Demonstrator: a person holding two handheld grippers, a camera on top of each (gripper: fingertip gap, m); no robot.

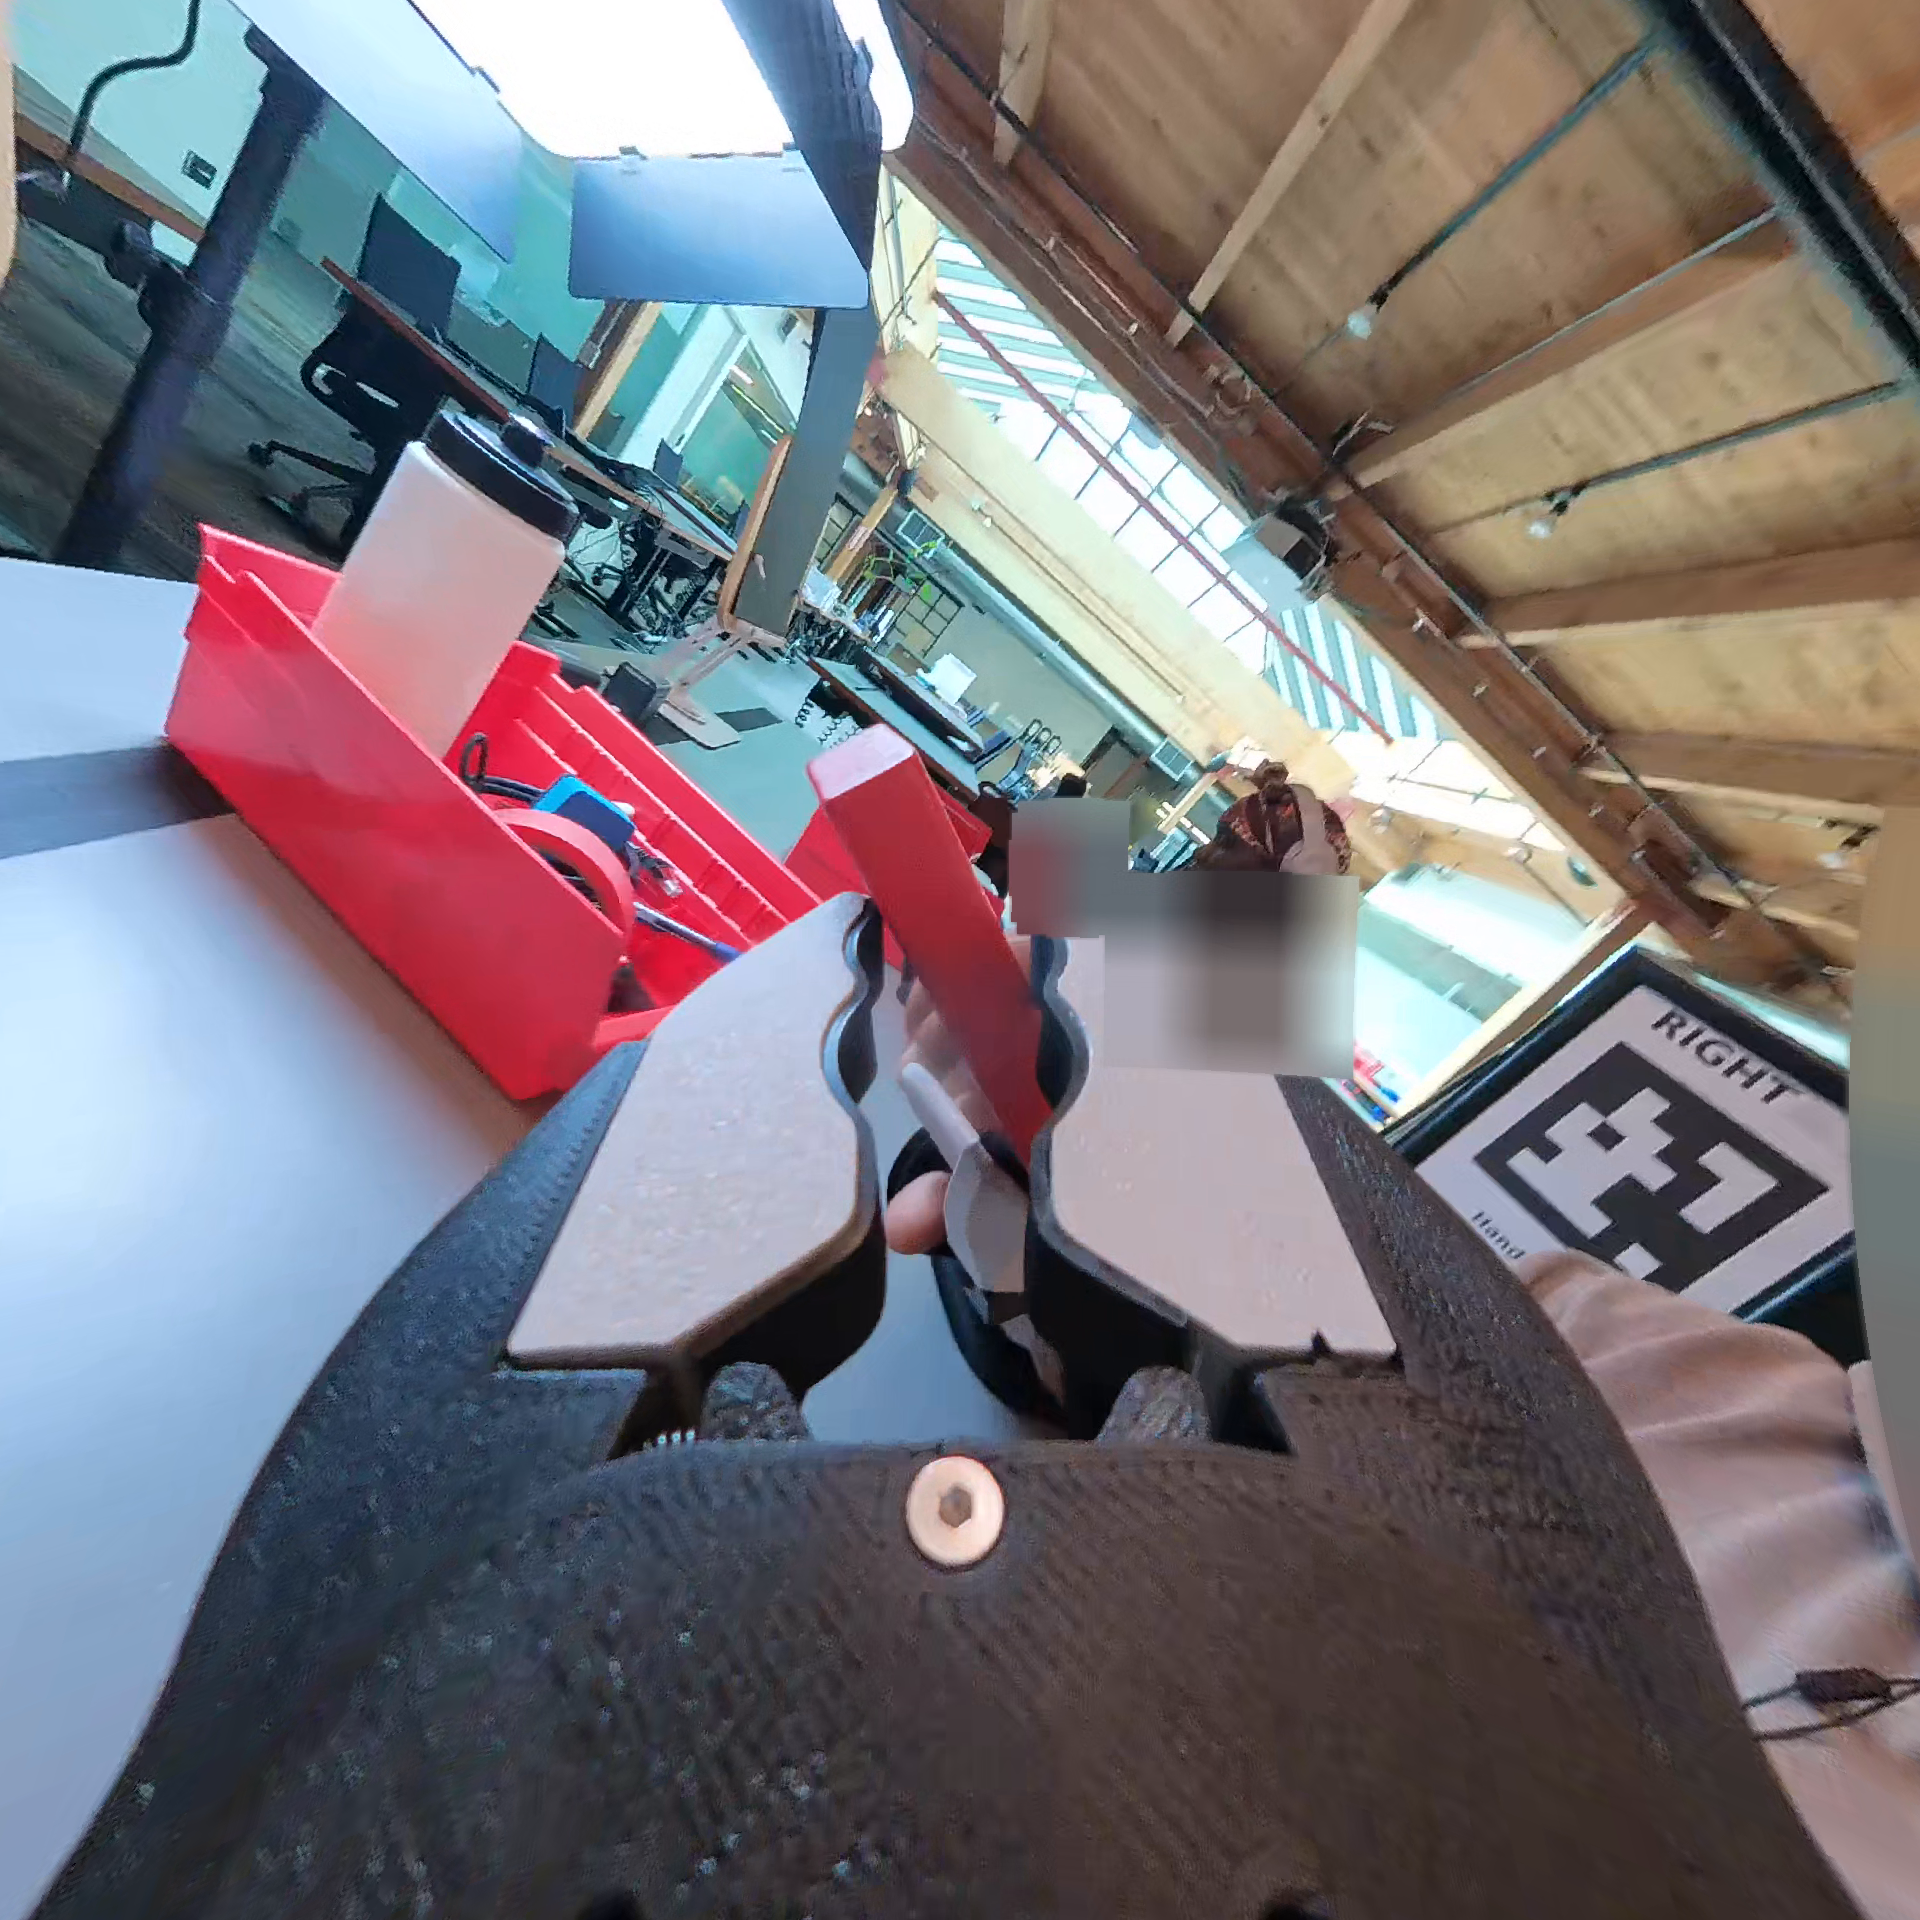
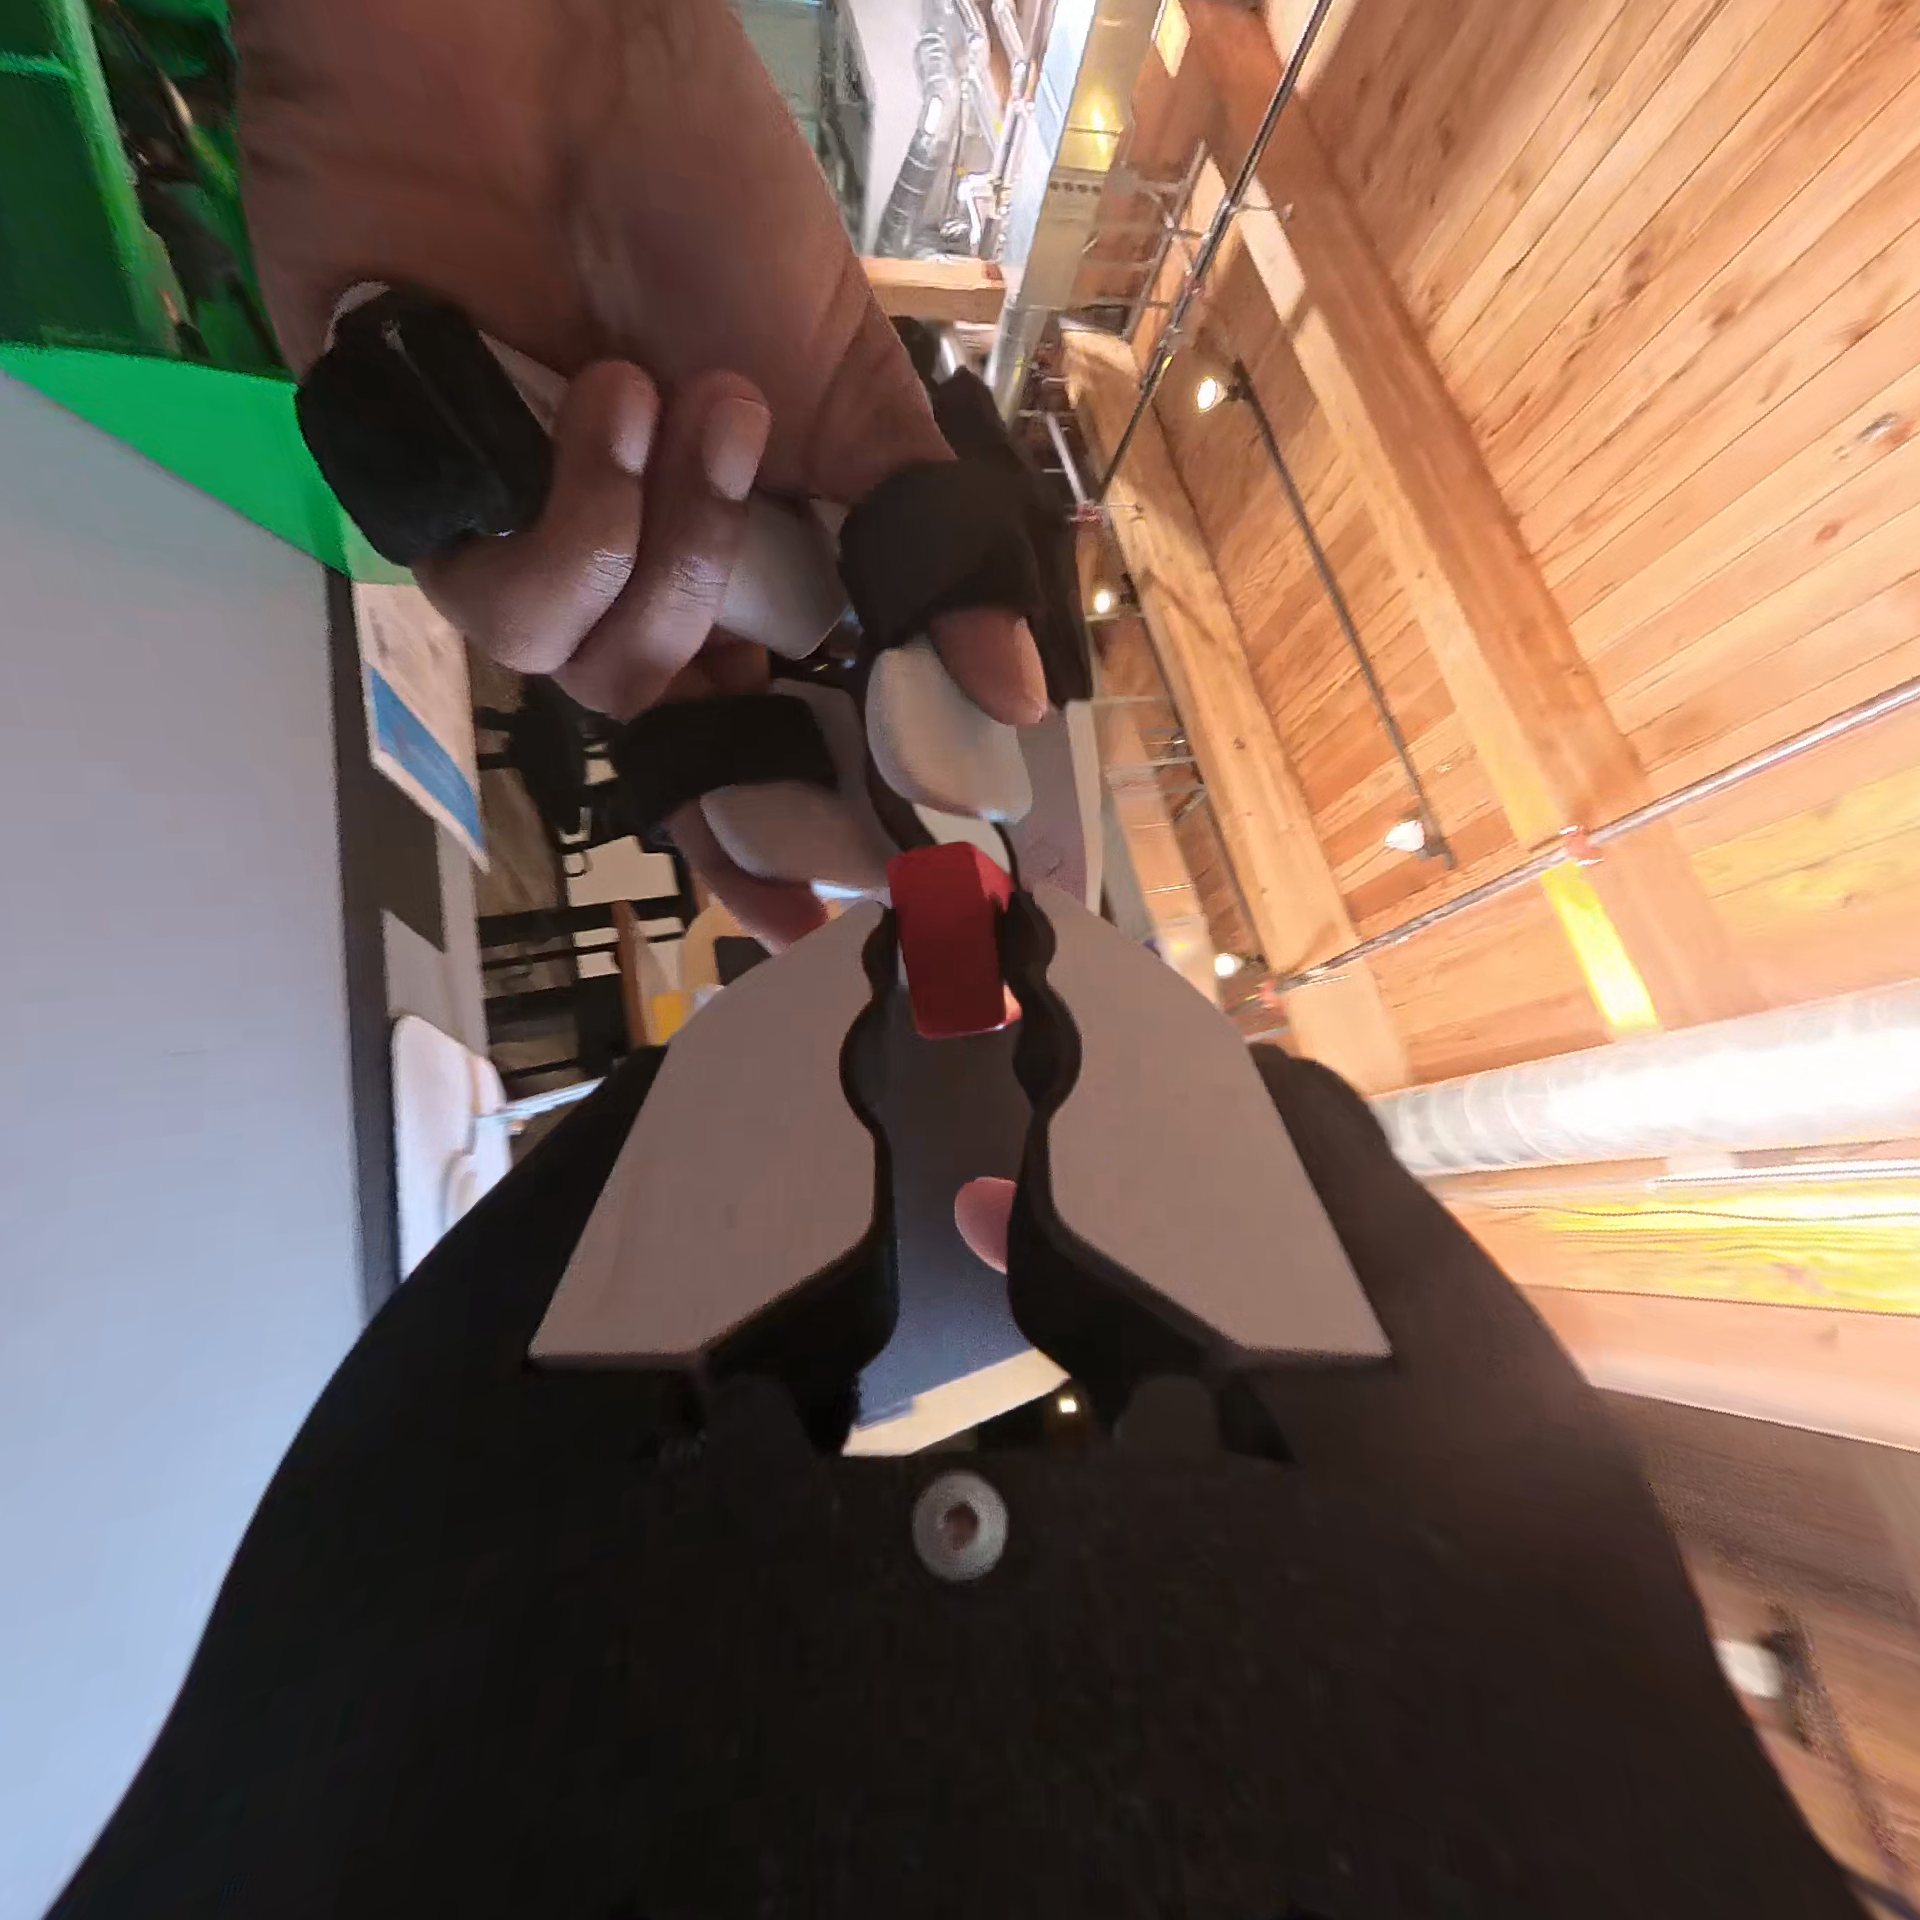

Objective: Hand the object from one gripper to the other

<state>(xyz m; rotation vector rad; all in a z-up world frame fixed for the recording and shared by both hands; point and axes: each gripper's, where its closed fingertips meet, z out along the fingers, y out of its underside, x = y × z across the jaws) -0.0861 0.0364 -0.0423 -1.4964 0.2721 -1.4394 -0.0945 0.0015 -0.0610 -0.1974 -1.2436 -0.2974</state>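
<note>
the red block (image 1: pixel 935 935), a long square-sided bar, sits between the fingers of the left gripper (image 1: pixel 961 940) in the left wrist view; its free end sticks out past the fingertips toward 11 o'clock, and its lower part runs down along the inner edge of the right-hand finger (image 1: pixel 1049 997); the gap is narrow, yet whether both pads press on the bar i cannot tell, since a sliver of space shows on the left-hand side; behind the gap a hand and a grey lever of the other tool are partly visible.

in the right wrist view the right gripper (image 2: pixel 945 925) has its fingers drawn narrow around the short end of the red block (image 2: pixel 951 956); the block sits right at the fingertips, touching both wavy inner edges, so it looks clamped there; at 12 o'clock, just past the block, a hand (image 2: pixel 582 343) with black straps grips the pale handle parts of the left tool.

in the left wrist view a red bin (image 1: pixel 395 831) lies at 10 o'clock on the grey table (image 1: pixel 156 1195), holding a white bottle (image 1: pixel 447 582) with a dark cap and a roll of red tape (image 1: pixel 582 852); a black-and-white marker tag (image 1: pixel 1652 1153) shows at 3 o'clock, beside a pale sleeve (image 1: pixel 1714 1475).
</note>
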